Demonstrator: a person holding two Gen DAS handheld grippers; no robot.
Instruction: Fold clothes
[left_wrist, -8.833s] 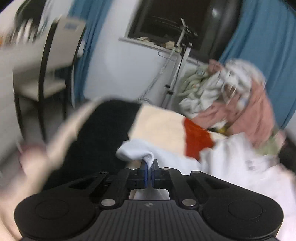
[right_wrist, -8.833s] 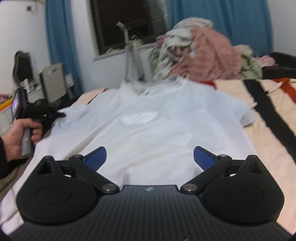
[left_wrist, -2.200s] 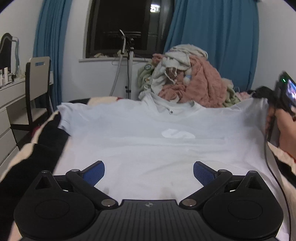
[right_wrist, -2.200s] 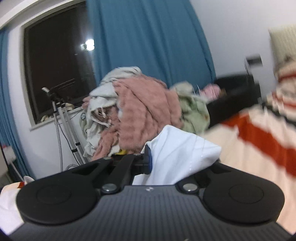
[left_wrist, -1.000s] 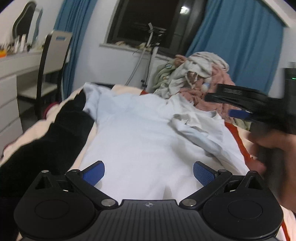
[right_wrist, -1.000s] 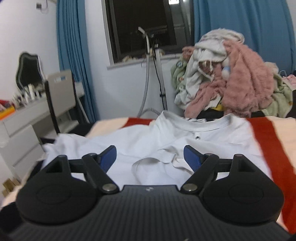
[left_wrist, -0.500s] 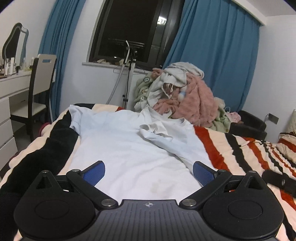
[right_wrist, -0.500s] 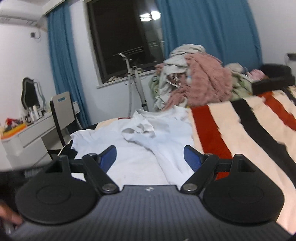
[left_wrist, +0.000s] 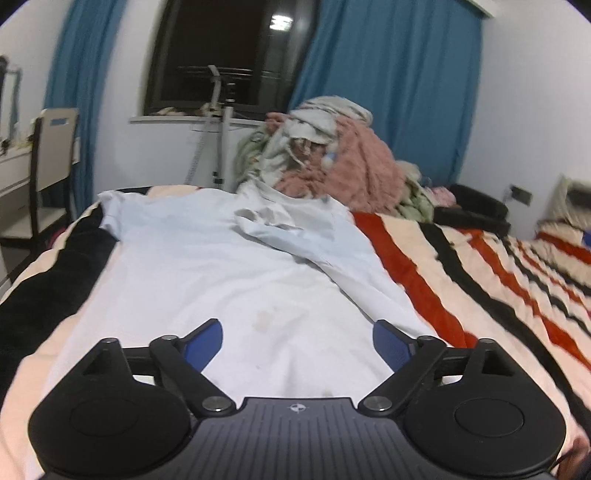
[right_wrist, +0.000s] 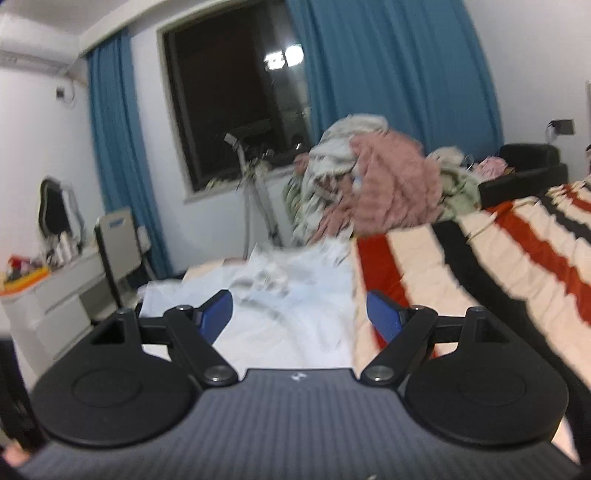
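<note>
My left gripper, jaws just narrowing but empty, hovers nearest the pale-blue cotton T-shirt's hem; the shirt's length runs straight ahead.

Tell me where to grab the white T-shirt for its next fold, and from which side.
Probably the unfolded sleeve of the white T-shirt, taken from the shirt's outer edge with the open left gripper. It lies flat and spread over the striped blanket, while the other sleeve is already folded inward.
</note>
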